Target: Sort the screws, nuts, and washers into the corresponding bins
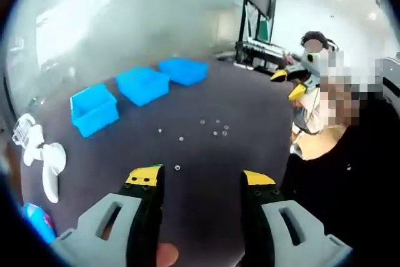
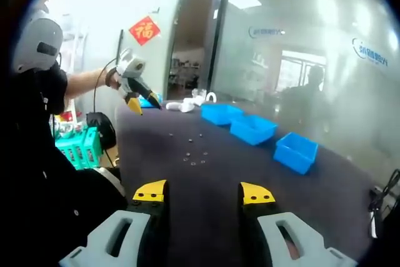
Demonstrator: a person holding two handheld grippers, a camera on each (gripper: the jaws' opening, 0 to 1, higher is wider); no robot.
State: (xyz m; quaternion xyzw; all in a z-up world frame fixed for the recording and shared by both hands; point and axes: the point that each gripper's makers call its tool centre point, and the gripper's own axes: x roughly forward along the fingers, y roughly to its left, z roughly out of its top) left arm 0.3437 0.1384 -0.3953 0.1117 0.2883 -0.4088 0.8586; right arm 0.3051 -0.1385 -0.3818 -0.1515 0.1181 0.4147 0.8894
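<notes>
A wide dark desk (image 1: 206, 154) carried everything, backed by glass office walls and a doorway with a red paper sign (image 2: 144, 30) beside it. A person in dark clothing stood at the desk edge in both views, taking up the right side of the left gripper view and the left side of the right gripper view.

Three blue bins (image 1: 142, 84) stood in a row on the desk, near one another but apart; the same row (image 2: 253, 128) ran along the far side in the right gripper view. Whether anything lay in them could not be told.

In the left gripper view a white handled object (image 1: 45, 161) lay at the near left edge of the desk, and a black stand with equipment (image 1: 257, 10) rose beyond the far end. A teal crate (image 2: 78, 145) sat off the desk, by the person, in the right gripper view.

The left claw (image 1: 202, 177) hung above the desk with its yellow-tipped jaws spread wide and nothing between them. The right claw (image 2: 205, 192) was likewise wide apart and held nothing. The left claw also appeared at a distance in the right gripper view, held out over the desk corner.

The small screws, nuts and washers (image 1: 212, 128) lay loose and scattered on the bare desk in front of the bins, well apart from both claws; in the right gripper view they were a sparse cluster (image 2: 195, 154). The kinds could not be told apart.
</notes>
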